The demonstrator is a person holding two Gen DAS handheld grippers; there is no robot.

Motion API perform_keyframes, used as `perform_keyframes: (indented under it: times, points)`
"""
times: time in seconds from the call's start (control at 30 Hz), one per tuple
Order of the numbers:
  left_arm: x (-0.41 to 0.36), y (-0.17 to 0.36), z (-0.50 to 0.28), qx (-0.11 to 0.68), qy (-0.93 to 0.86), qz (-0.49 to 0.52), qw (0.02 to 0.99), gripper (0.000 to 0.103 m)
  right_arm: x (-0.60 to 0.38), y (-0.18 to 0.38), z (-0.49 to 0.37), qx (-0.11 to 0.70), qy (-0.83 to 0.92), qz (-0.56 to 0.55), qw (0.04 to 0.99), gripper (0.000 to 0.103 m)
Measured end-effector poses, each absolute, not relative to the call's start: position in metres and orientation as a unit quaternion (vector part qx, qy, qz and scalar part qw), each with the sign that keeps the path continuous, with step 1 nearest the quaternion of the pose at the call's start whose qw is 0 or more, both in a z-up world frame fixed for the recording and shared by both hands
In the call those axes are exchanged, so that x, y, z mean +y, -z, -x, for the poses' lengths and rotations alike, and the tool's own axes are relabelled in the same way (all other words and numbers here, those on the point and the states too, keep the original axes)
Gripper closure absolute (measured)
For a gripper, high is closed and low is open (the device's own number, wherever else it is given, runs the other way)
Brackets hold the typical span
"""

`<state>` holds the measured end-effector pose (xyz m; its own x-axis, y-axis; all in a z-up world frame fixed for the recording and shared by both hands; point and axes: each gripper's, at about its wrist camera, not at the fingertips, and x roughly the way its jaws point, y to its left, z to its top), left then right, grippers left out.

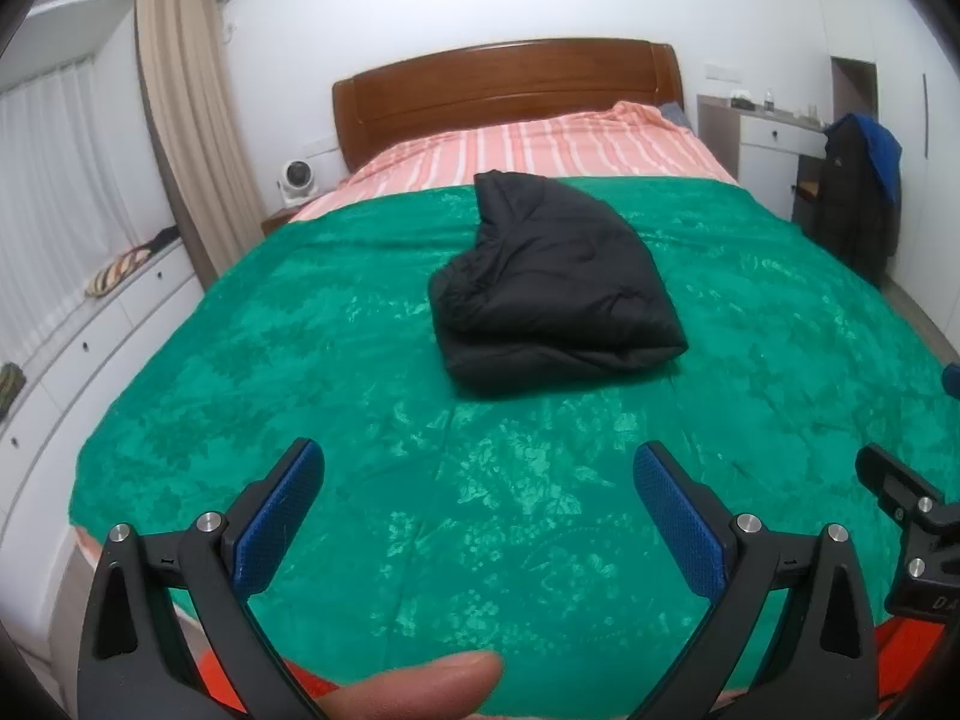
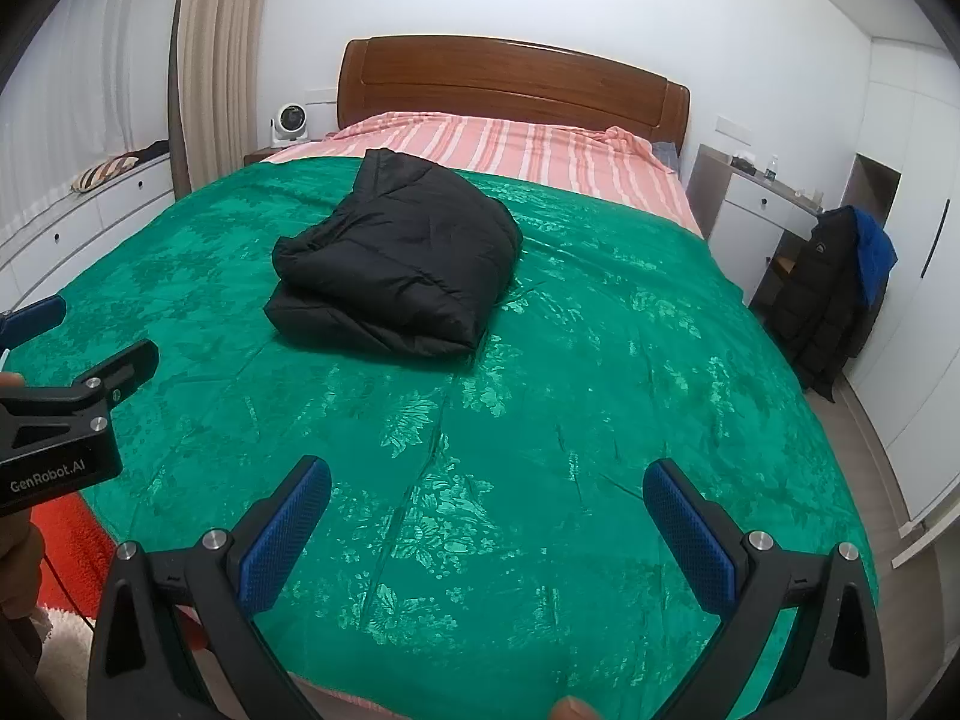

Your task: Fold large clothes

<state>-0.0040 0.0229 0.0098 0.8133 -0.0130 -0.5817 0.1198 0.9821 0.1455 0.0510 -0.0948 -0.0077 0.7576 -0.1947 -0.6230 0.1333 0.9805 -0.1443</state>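
A black puffer jacket (image 1: 549, 294) lies folded into a compact bundle in the middle of the green bedspread (image 1: 336, 372); the right wrist view shows the jacket (image 2: 396, 264) left of centre. My left gripper (image 1: 479, 462) hovers open above the near part of the bed, well short of the jacket, with nothing between its blue pads (image 1: 279, 516). My right gripper (image 2: 487, 480) is open too, over the bedspread (image 2: 600, 360) near the foot, apart from the jacket. The left gripper's body (image 2: 66, 420) shows at the left edge of the right wrist view.
A wooden headboard (image 1: 510, 90) and pink striped sheet (image 1: 528, 150) lie behind. White drawers (image 1: 90, 348) run along the left. A dark coat (image 2: 834, 294) hangs on a chair by the desk (image 2: 762, 204) at right. An orange rug (image 2: 66, 546) lies by the bed's foot. A finger (image 1: 420, 684) shows below.
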Motion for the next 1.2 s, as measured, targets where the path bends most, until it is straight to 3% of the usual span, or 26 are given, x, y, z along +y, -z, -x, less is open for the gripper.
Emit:
perform_keyframes:
  times: [1.2]
  points:
    - [0.028,-0.015,0.004,0.318,0.047,-0.068,0.944,0.000,-0.094,-0.003,-0.051,0.341,0.050,0.011,0.939,0.000]
